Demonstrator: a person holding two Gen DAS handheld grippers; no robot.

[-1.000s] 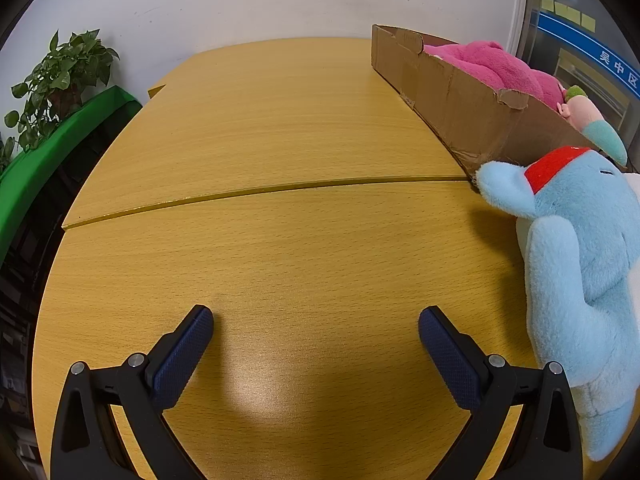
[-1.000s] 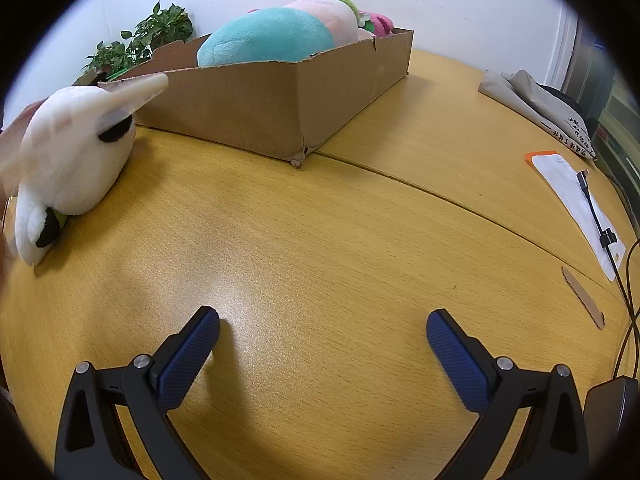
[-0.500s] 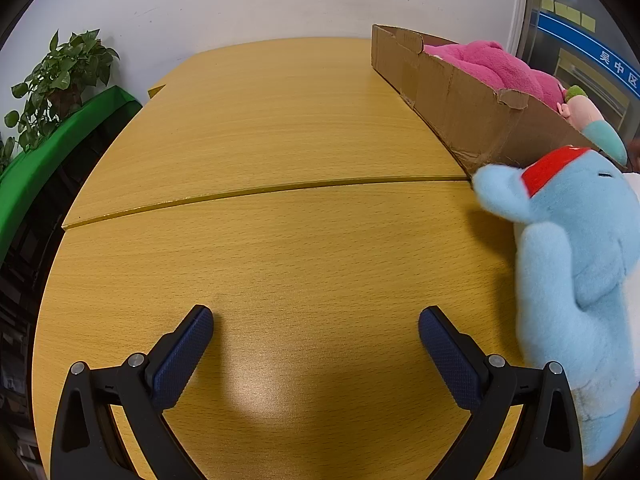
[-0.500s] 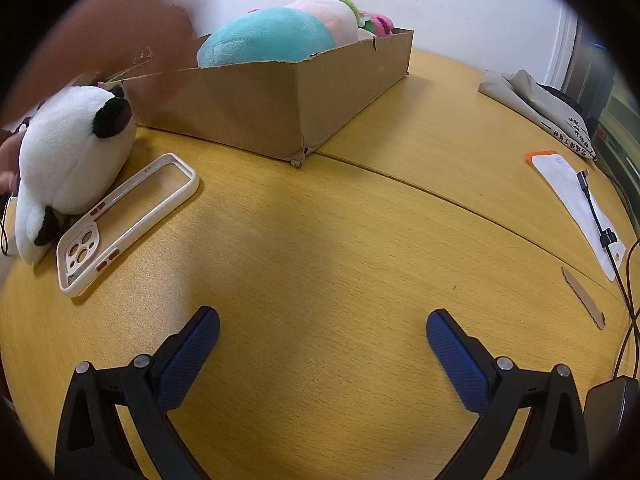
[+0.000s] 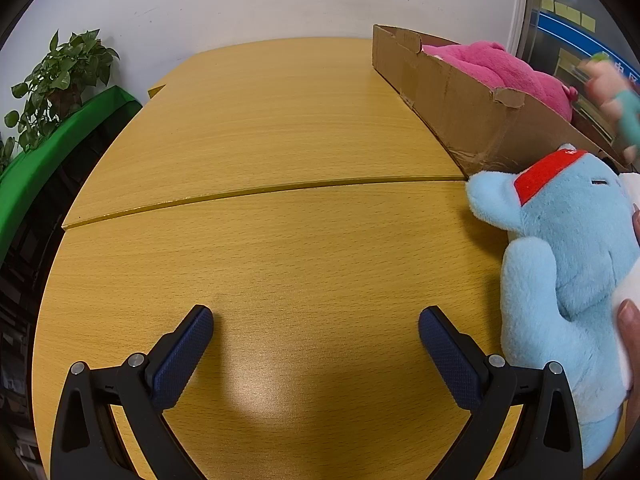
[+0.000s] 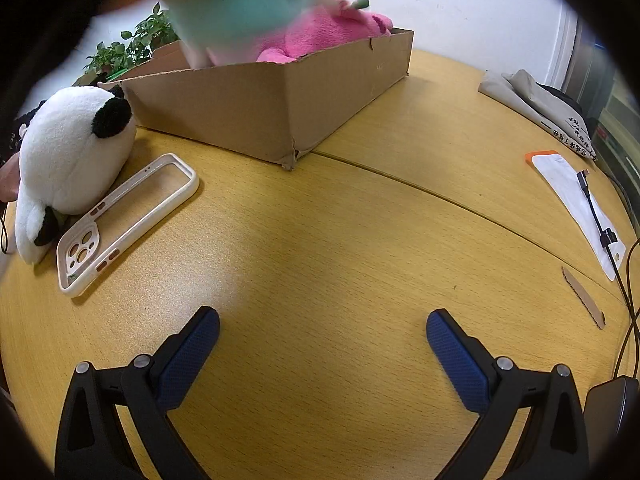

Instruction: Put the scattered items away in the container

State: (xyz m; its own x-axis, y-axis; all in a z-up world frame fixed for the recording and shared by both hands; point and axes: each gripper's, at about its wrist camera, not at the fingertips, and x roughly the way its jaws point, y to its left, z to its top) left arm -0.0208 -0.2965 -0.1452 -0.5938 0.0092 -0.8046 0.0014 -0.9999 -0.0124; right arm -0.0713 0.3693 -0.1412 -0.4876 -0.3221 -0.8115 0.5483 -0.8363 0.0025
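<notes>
A cardboard box (image 6: 280, 100) stands on the wooden table and holds a pink plush (image 6: 320, 34); it also shows in the left wrist view (image 5: 460, 100). A blurred teal and pink plush (image 6: 240, 4) is held in a hand above the box. A panda plush (image 6: 68, 160) and a white phone case (image 6: 124, 216) lie left of the box. A light blue plush with a red band (image 5: 568, 280) lies at the right, a bare hand touching it. My left gripper (image 5: 316, 344) and right gripper (image 6: 322, 346) are open, empty, low over the table.
A potted plant (image 5: 60, 80) and a green surface (image 5: 48, 144) are at the far left. A grey folded cloth (image 6: 536, 108), a white packet with a cable (image 6: 580, 208), a cardboard strip (image 6: 582, 296) and a dark device (image 6: 612, 400) lie at the right.
A bare hand has lifted the teal and pink plush up from the box, blurred in motion. The phone case now lies by the panda. Both grippers have stayed still.
</notes>
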